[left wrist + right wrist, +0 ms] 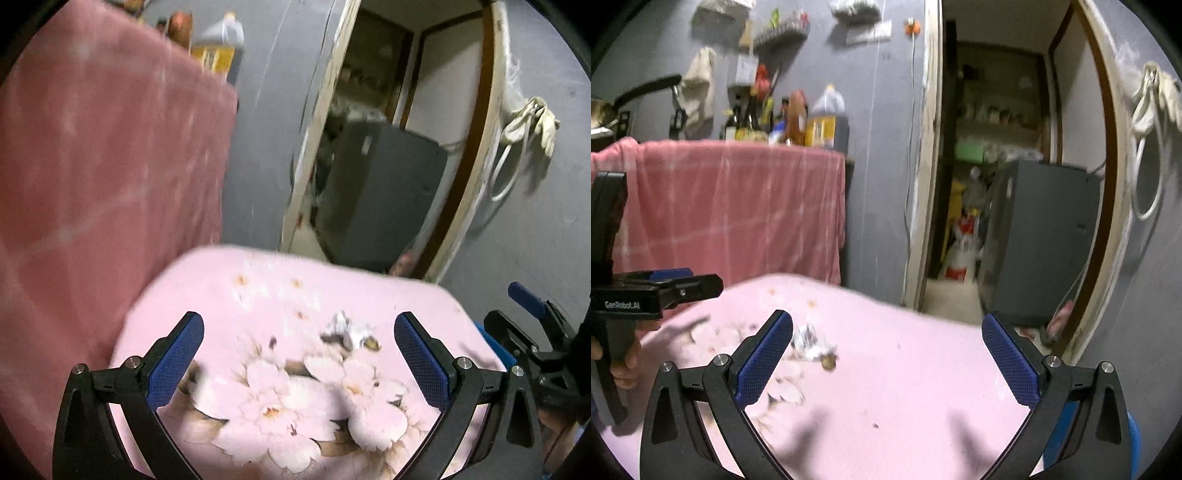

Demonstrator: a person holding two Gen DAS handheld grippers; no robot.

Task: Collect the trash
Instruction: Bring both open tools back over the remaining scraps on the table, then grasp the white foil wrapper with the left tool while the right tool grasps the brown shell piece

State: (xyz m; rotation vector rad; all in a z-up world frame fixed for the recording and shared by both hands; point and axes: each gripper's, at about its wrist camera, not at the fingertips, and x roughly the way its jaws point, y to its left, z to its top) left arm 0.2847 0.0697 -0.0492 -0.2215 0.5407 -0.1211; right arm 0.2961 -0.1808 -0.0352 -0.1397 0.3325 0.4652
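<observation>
**A:** Where is the trash you want?

**B:** Look at the pink flowered cloth (229, 295) in front of you. A crumpled white scrap (349, 332) lies on it, with a small brown bit (828, 362) touching it. It is blurry, so you can't tell what it is made of.

**A:** What are your claws doing?

**B:** Your left gripper (299, 354) is spread wide and holds nothing. The scrap sits on the cloth between its blue pads (177, 362), a bit ahead of them. Your right gripper (886, 354) is spread wide too, and empty. The scrap is just beside its left pad.

**A:** Any jars or bottles?

**B:** Yes, far back, on top of the pink towel-covered counter (738, 206). A big clear jug with yellow stuff inside (825, 122) stands next to a brown bottle (796, 118) and some dark bottles (746, 122). You can't tell how full those are.

**A:** And past the doorway?

**B:** A grey box (1038, 236) stands there.
</observation>
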